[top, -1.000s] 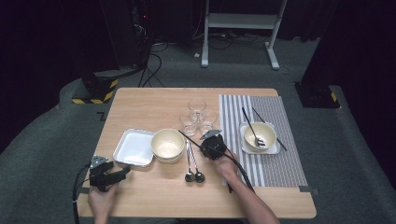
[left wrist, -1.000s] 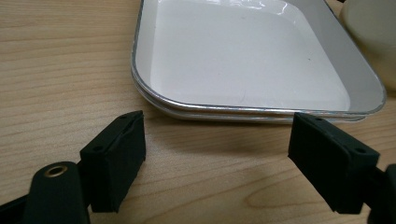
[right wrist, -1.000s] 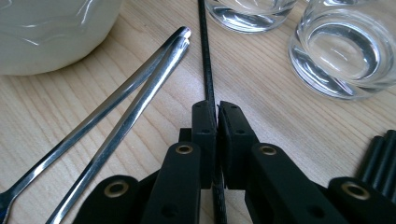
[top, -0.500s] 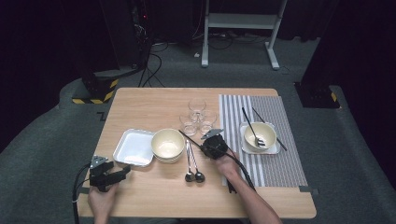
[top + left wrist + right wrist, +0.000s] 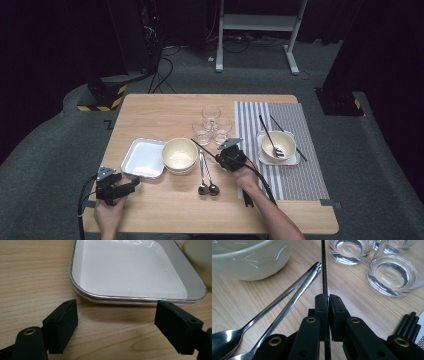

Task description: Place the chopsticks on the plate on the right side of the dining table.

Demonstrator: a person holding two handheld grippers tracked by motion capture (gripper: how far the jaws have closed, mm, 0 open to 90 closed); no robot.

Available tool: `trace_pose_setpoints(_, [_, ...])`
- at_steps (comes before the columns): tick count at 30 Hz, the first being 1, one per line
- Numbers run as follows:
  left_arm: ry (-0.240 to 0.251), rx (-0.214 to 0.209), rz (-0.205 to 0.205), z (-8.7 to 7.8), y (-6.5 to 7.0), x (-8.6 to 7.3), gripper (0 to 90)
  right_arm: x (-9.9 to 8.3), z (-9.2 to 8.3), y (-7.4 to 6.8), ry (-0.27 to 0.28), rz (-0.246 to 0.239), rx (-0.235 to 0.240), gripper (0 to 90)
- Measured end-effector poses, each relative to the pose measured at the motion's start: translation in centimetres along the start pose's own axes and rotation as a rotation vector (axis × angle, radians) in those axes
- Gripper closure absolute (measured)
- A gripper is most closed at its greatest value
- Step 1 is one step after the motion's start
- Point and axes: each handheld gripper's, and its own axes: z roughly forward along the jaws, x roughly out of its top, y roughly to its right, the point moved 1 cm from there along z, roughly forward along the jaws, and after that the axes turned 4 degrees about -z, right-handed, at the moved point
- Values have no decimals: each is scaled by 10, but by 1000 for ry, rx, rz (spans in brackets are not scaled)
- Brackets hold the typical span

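Right gripper [image 5: 219,156], frame centre in high view, pinches 1 black chopstick [image 5: 323,267]; pads pressed together on it, stick running toward upper frame between 2 spoons [image 5: 287,297] and 3 glasses [image 5: 211,126].

Placemat [image 5: 310,165] at right already carries bowl [image 5: 278,146] with spoon, 2 chopsticks beside; held stick likely not yet delivered.

Left gripper [image 5: 116,322] spread, empty, just short of white tray [image 5: 130,275] rim.
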Motion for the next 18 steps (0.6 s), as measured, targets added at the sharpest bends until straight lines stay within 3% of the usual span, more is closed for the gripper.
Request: trace_pose_setpoints(18, [0, -1, -1, 0, 0, 0, 189, -5, -23, 1, 32, -6, 4, 860])
